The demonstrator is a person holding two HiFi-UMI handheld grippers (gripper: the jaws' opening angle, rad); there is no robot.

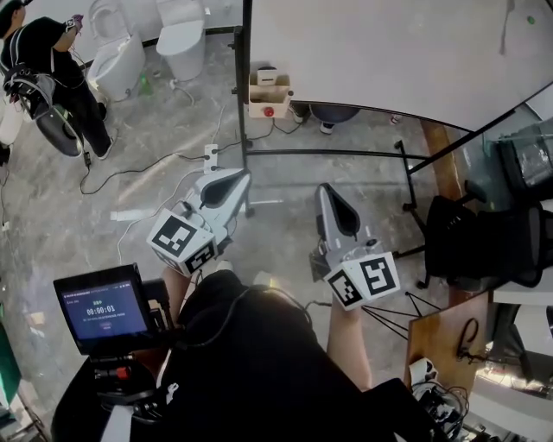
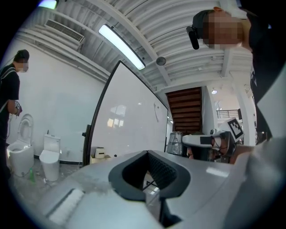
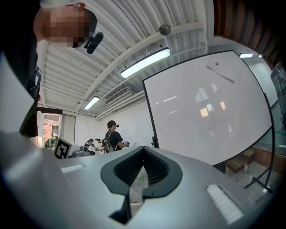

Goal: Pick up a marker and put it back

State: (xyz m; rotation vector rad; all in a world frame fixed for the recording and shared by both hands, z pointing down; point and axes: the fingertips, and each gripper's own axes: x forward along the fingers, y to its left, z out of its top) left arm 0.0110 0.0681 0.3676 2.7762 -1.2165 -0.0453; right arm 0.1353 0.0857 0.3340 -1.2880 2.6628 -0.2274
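A large whiteboard [image 1: 389, 52] stands ahead of me. A thin dark marker-like stick [image 1: 505, 26] hangs near its upper right; the right gripper view shows that stick [image 3: 221, 74] on the board as well. I cannot make out any other marker. My left gripper [image 1: 238, 177] and right gripper [image 1: 327, 188] are held side by side above the floor, short of the board's frame. In the left gripper view the left gripper [image 2: 147, 153] has its jaws closed tip to tip with nothing between them. The right gripper [image 3: 144, 147] is likewise shut and empty.
The board's black stand [image 1: 328, 154] crosses the floor ahead, with a cardboard box [image 1: 268, 91] at its left post. Two toilets [image 1: 117, 52] and a person [image 1: 52, 69] are at far left. Cables and a power strip [image 1: 210, 157] lie on the floor. A black chair [image 1: 484, 242] stands right.
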